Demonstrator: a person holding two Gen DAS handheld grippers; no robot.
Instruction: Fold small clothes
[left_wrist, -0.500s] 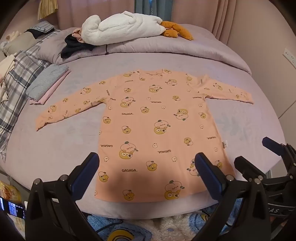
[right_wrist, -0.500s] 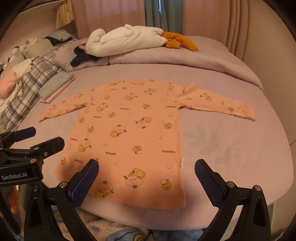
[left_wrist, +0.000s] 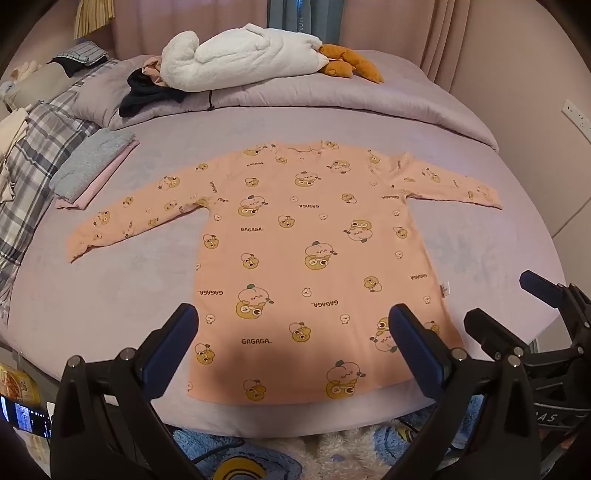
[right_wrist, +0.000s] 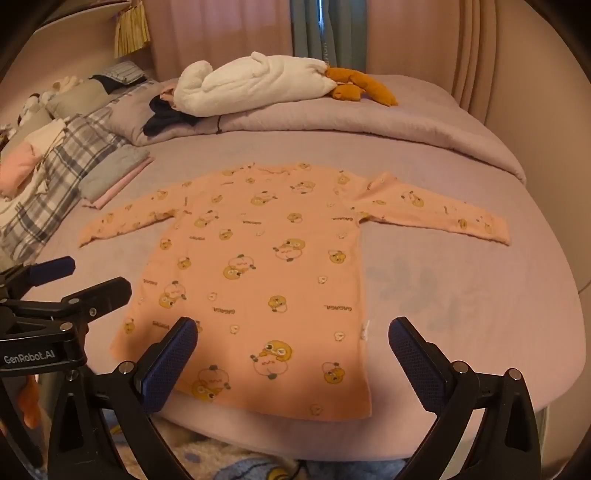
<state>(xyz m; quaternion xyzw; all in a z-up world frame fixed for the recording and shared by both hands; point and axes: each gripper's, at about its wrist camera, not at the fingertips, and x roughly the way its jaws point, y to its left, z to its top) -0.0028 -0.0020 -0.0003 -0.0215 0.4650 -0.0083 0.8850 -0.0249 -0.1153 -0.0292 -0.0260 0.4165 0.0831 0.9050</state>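
Note:
A small peach long-sleeved shirt (left_wrist: 310, 258) with cartoon prints lies flat on the lilac bed, both sleeves spread out, hem toward me. It also shows in the right wrist view (right_wrist: 258, 273). My left gripper (left_wrist: 291, 332) is open and empty, hovering above the hem. My right gripper (right_wrist: 291, 343) is open and empty, above the shirt's lower right corner. The right gripper also shows at the right edge of the left wrist view (left_wrist: 517, 306). The left gripper also shows at the left of the right wrist view (right_wrist: 70, 280).
A folded grey and pink pile (left_wrist: 92, 166) lies left of the shirt. Plaid bedding (left_wrist: 33, 155) and clothes line the left side. A rolled duvet (left_wrist: 332, 99) with a white plush (left_wrist: 236, 59) runs across the back. The bed's front edge (left_wrist: 295, 424) is below the hem.
Both grippers have drawn back and up slightly from the shirt; it sits a little farther off in both views. The shirt has not moved.

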